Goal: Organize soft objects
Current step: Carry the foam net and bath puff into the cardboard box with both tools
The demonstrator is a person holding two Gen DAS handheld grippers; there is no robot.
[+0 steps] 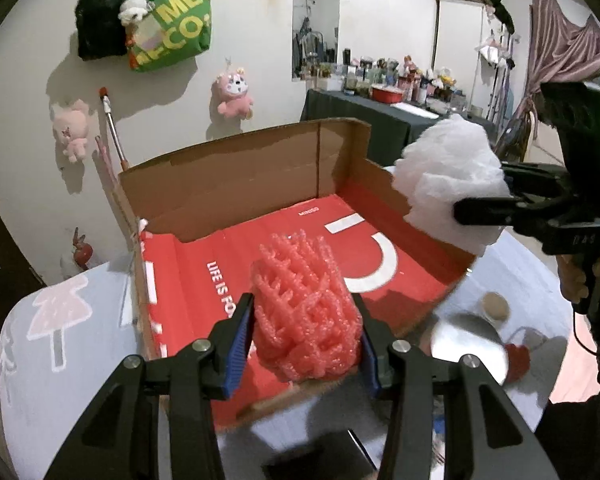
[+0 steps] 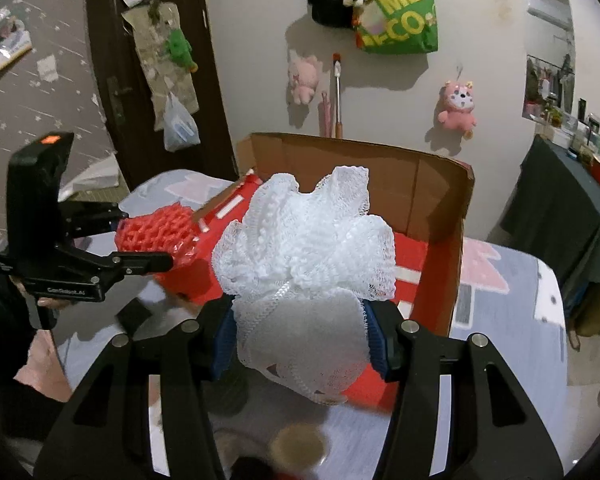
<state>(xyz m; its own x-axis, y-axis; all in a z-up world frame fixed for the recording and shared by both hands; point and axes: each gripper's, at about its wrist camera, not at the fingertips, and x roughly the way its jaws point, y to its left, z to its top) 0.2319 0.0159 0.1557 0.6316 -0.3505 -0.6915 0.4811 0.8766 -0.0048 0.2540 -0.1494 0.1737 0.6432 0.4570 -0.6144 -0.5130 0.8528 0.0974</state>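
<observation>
My left gripper (image 1: 306, 332) is shut on a pink foam net sleeve (image 1: 306, 308) and holds it over the near edge of an open cardboard box (image 1: 240, 176) with a red printed floor. My right gripper (image 2: 300, 344) is shut on a white mesh bath pouf (image 2: 304, 248) and holds it above the box (image 2: 440, 200). In the left wrist view the pouf (image 1: 448, 184) hangs over the box's right wall, held by the right gripper (image 1: 480, 212). In the right wrist view the pink sleeve (image 2: 156, 232) sits in the left gripper (image 2: 148, 252) at the box's left side.
The box stands on a pale cloth with pink tree prints (image 1: 60, 320). A shiny metal bowl (image 1: 468, 344) and a round tan lid (image 1: 496, 306) lie right of the box. Plush toys (image 1: 234, 94) and a green bag (image 1: 172, 20) hang on the wall behind. A cluttered dark table (image 1: 380, 120) stands far right.
</observation>
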